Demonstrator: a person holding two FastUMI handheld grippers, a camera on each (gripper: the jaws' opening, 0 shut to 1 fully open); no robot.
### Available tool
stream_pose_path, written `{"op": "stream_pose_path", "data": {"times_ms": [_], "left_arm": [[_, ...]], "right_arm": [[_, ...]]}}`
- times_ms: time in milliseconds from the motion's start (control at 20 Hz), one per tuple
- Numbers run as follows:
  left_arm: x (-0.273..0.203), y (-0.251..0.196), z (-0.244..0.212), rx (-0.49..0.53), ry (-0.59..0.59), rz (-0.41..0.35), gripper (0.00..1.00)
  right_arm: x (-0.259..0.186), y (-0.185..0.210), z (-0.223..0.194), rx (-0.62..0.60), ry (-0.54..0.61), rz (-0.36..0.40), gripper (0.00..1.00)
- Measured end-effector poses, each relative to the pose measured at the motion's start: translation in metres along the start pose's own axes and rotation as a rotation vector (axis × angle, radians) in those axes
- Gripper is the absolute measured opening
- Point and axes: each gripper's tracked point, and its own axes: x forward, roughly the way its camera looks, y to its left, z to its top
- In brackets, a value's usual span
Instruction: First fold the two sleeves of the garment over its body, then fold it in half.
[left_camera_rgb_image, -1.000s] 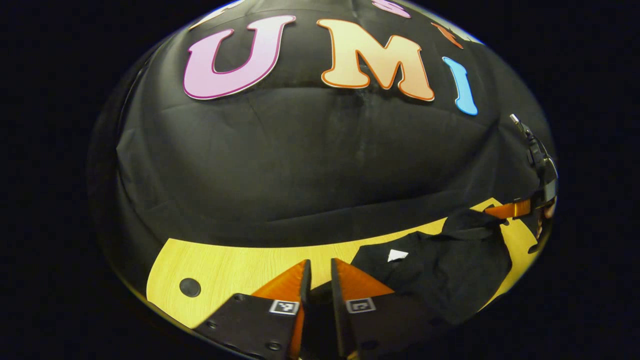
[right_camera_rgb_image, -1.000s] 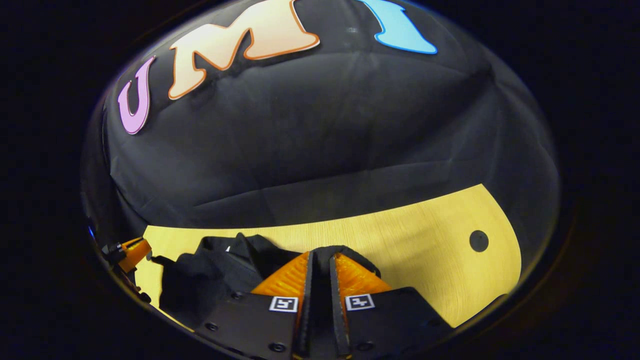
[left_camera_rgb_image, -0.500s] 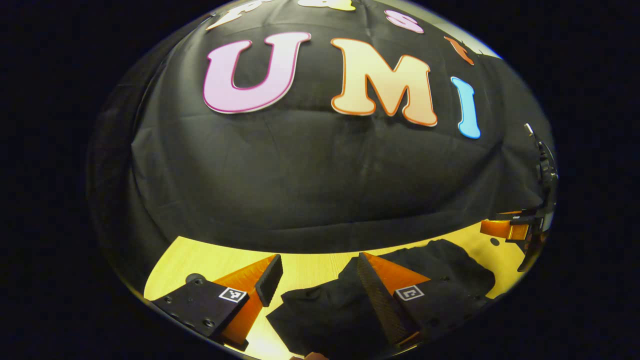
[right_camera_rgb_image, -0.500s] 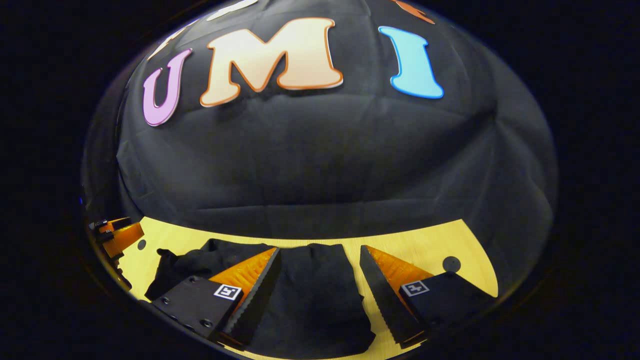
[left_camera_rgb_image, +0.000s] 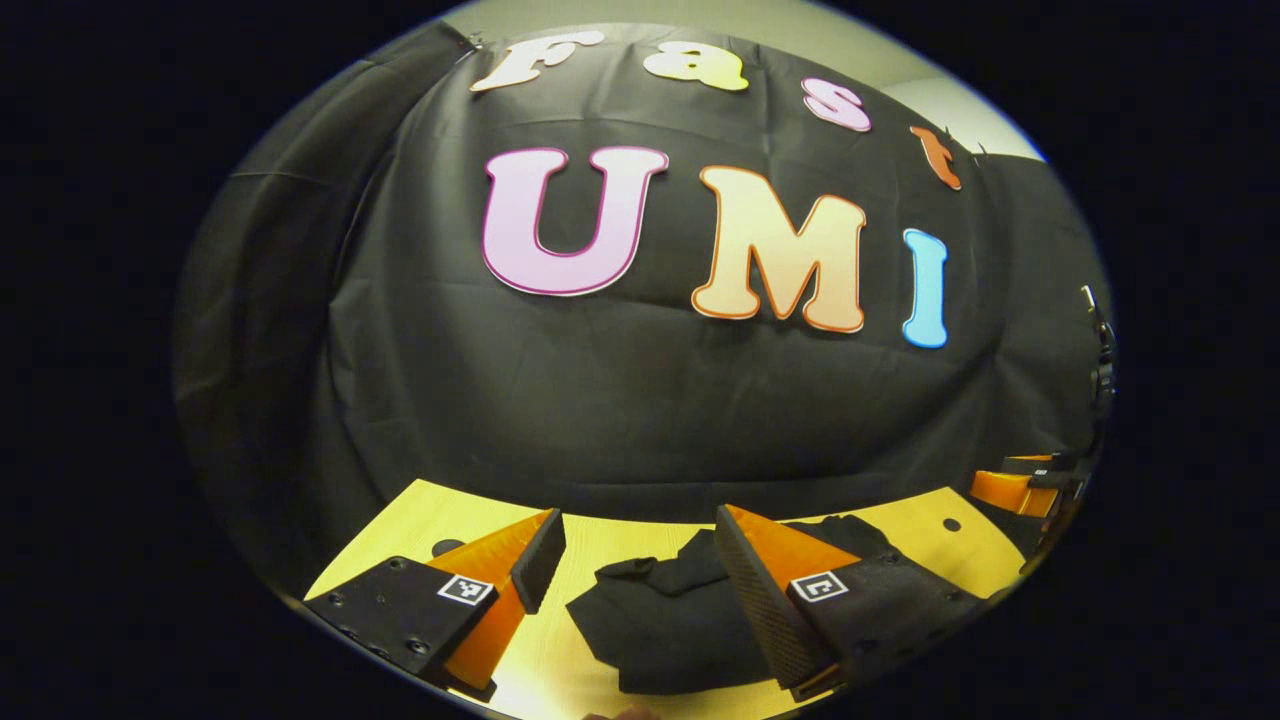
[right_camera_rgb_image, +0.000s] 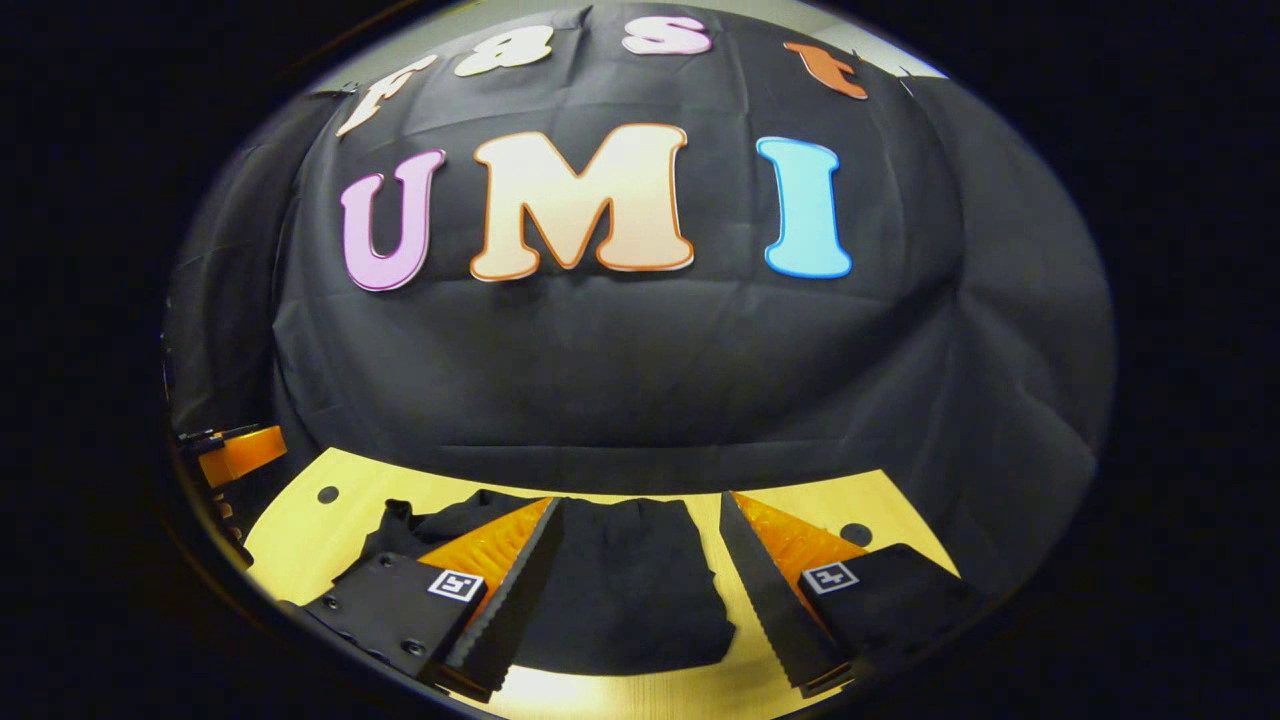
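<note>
Black garment (left_camera_rgb_image: 660, 625) lies bunched on the desk (left_camera_rgb_image: 450, 520), toward its near edge. Left gripper (left_camera_rgb_image: 635, 560) jaws spread, holding nothing. Right gripper (right_camera_rgb_image: 640, 560) jaws spread too, above the garment (right_camera_rgb_image: 620, 590).

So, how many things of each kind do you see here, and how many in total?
Garment: 1, black, lying on the table
Table: 1, light wood
Grippers: 2, left gripper and right gripper, both open
Total: 4
</note>
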Motion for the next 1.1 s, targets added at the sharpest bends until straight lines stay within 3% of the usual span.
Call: {"op": "stream_pose_path", "data": {"times_ms": [250,450,600,800,1100], "left_arm": [[-0.085,0.0,0.001,0.047,-0.011,-0.023,0.92],[-0.145,0.004,0.013,-0.028,-0.042,-0.015,0.94],[-0.18,0.012,0.031,-0.059,-0.124,0.015,0.91],[-0.216,-0.003,0.044,-0.017,-0.2,-0.026,0.93],[-0.266,-0.029,0.082,0.051,-0.415,-0.032,0.92]], "right_arm": [[-0.089,0.013,0.008,0.015,-0.107,-0.023,0.99],[-0.153,0.034,-0.001,0.043,-0.138,-0.035,0.99],[-0.195,0.053,-0.008,0.086,-0.177,-0.046,0.99],[-0.248,0.07,-0.005,0.118,-0.272,-0.065,0.97],[-0.294,0.084,-0.016,0.082,-0.321,0.017,0.98]]}}
